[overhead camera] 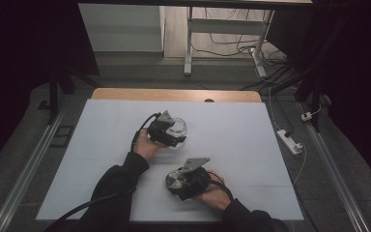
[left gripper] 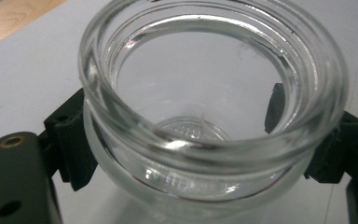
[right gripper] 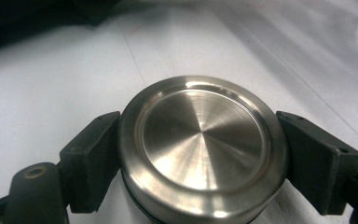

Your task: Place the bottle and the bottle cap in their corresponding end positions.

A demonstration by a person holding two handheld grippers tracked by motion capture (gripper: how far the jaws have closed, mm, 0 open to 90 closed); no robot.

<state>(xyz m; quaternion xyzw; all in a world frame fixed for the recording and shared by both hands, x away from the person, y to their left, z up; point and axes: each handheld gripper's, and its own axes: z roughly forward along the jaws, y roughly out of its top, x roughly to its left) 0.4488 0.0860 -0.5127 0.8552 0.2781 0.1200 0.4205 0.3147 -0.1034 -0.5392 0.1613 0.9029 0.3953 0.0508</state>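
The left hand-held gripper, at centre frame in the high view, is clamped on the clear glass jar; its pads press the jar's sides below the threaded rim, mouth open towards the camera. Lower and to the right, the right hand-held gripper is clamped on the round brushed-metal lid, just above the white tabletop, well apart from the jar.

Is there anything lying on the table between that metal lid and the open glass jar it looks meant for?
Nothing visible does. The right gripper clamps the metal lid, the left gripper clamps the glass jar, and in the high view only bare white table lies between them. The jar's mouth is open.
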